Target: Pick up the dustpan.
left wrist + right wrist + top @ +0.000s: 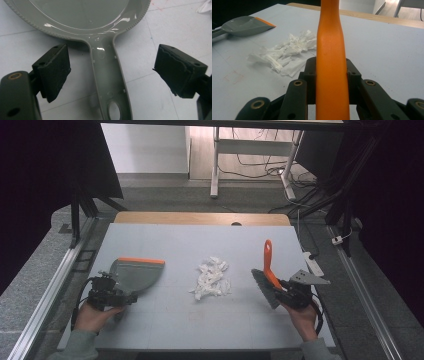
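Observation:
A grey dustpan [134,273] with an orange lip lies on the left of the table. In the left gripper view its grey handle [108,75] runs between the two wide-apart pads, and my left gripper [111,72] is open around it without touching. My left gripper [116,292] sits at the pan's near end. An orange-handled brush [268,265] with a dark bristle head stands on the right, its handle [331,65] clamped in my right gripper [331,75]. Torn white paper [212,277] lies in a pile mid-table, also visible as white paper [284,53].
The pale grey table top [190,245] has a wooden strip along its far edge. A white power strip [313,262] lies at the table's right edge. Metal rails run down both sides. Table legs and cables stand on the floor beyond.

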Available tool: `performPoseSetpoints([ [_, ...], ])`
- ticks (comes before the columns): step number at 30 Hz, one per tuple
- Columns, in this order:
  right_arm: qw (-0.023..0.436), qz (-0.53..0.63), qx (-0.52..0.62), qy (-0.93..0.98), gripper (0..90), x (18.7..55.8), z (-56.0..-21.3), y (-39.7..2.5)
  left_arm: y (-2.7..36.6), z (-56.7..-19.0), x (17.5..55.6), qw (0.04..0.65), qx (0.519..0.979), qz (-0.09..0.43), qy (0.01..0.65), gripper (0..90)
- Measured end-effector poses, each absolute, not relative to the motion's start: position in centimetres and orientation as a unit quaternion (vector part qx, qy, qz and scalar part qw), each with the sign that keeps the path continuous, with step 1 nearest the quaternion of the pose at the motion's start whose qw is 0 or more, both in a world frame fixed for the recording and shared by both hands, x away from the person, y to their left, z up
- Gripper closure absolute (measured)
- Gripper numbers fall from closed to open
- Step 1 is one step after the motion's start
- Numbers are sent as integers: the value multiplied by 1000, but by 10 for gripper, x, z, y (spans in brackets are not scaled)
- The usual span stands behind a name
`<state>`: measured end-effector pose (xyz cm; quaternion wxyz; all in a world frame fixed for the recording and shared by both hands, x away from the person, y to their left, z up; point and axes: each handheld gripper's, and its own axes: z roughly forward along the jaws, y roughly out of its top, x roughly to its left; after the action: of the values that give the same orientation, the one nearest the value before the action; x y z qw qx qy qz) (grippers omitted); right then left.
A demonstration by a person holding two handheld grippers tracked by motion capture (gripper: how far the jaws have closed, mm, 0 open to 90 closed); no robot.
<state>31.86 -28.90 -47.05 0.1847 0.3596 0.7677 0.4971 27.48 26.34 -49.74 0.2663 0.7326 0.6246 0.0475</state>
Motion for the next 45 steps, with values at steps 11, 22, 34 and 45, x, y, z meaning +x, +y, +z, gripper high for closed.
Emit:
performPoseSetpoints([
  [11, 186, 495, 361, 768, 701, 319, -471, -289, 263, -514, 280, 252, 728, 37, 636, 200],
  [22, 187, 493, 361, 769, 701, 319, -471, -289, 267, -522, 284, 260, 712, 29, 652, 310],
  [34, 189, 492, 360, 770, 702, 319, -471, -289, 268, -523, 286, 273, 703, 32, 657, 485],
  [45, 192, 490, 361, 770, 701, 318, -471, -289, 267, -523, 285, 281, 700, 34, 655, 597],
])
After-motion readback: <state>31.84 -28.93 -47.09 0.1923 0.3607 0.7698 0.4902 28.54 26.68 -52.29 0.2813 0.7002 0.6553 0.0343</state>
